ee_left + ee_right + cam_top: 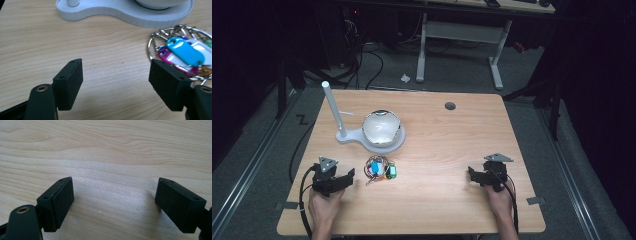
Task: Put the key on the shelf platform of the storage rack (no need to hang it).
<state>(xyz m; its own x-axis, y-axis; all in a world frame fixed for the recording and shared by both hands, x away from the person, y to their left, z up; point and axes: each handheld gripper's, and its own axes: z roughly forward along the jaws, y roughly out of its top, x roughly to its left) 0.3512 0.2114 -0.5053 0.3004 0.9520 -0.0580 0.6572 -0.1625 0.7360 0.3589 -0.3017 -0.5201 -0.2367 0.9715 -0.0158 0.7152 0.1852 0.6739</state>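
Your left gripper [116,83] stands wide and empty; the key ring bundle [183,53] lies just beyond its right pad on the worktop [75,37]. Judge it light, loose, slippery: pinch the plastic tags [186,51], not wire.

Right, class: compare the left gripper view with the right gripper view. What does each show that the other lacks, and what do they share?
Left gripper view alone: a key ring with coloured tags, lying just past the right-hand jaw, and the white stand behind it. Right gripper view alone: nothing extra, just plain wood grain ahead of the right gripper. Shared: the wooden table, and two black jaws standing wide apart with nothing between them, as on the left gripper.
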